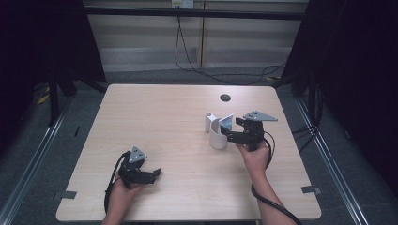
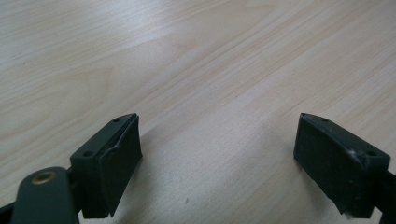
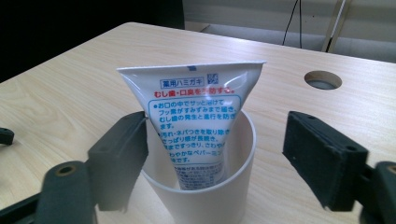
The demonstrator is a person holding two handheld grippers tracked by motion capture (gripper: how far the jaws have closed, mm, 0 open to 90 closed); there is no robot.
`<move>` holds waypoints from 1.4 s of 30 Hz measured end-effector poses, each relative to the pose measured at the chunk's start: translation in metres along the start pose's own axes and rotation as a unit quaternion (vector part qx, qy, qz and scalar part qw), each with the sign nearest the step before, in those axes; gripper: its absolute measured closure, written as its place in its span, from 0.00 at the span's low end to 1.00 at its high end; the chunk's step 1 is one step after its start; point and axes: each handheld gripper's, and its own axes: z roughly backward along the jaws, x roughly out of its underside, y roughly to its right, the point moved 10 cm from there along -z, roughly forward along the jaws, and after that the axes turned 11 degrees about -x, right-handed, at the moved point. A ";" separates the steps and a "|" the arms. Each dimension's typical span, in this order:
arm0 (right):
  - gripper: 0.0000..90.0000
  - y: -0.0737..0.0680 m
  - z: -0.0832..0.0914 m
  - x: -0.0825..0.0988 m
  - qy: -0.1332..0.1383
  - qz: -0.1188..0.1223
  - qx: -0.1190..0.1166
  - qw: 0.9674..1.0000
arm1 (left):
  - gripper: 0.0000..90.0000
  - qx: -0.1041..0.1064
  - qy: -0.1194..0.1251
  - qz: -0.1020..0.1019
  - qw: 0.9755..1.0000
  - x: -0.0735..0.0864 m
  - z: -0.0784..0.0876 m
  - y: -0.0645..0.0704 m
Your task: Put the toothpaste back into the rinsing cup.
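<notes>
The wooden table (image 1: 155,122) takes up most of the high view, pale with a light grain, and near its far edge at about one o'clock from its middle sits a round cable hole (image 1: 225,97).

Next in size are the person's two forearms, coming in from six o'clock. The right hand (image 1: 253,157) holds the right gripper (image 1: 228,132) at about three o'clock from the table's middle, its nose pointing toward nine o'clock at the cup. In the right gripper view its jaws stand wide apart, one on each side of the cup's rim; the left pad looks to be at or just beside the tube's edge, the right pad well clear of it, and nothing is pinched between them.

The left hand (image 1: 123,190) holds the left gripper (image 1: 157,173) at about seven o'clock, low over bare wood. Its jaws are spread wide with only table between them.

The white cup (image 3: 205,186) stands upright just at nine o'clock of the right gripper. In it stands a white toothpaste tube (image 3: 194,126), cap end down, its flat crimped end up and leaning a little, printed with blue and red Japanese text.

Just beyond the cup, at eleven o'clock of it, stands a small white object (image 1: 210,120), too small to name.
</notes>
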 end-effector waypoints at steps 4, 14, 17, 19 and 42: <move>0.18 0.000 0.002 -0.001 -0.001 -0.007 -0.005 1.000 | 0.16 0.000 0.000 0.000 1.000 0.000 0.000 0.000; 0.16 0.000 0.009 0.003 -0.015 -0.002 -0.009 1.000 | 0.16 0.000 0.000 -0.001 1.000 0.000 0.000 0.000; 0.16 0.000 0.013 0.003 -0.019 0.001 -0.012 1.000 | 0.16 0.000 0.000 0.000 1.000 0.000 0.000 0.000; 0.16 -0.001 0.016 0.003 -0.022 0.004 -0.013 1.000 | 0.16 0.000 0.000 0.000 1.000 0.000 0.000 0.000; 0.16 -0.004 0.041 0.007 -0.033 0.022 -0.021 0.999 | 0.16 0.000 0.000 -0.001 1.000 0.000 0.000 0.000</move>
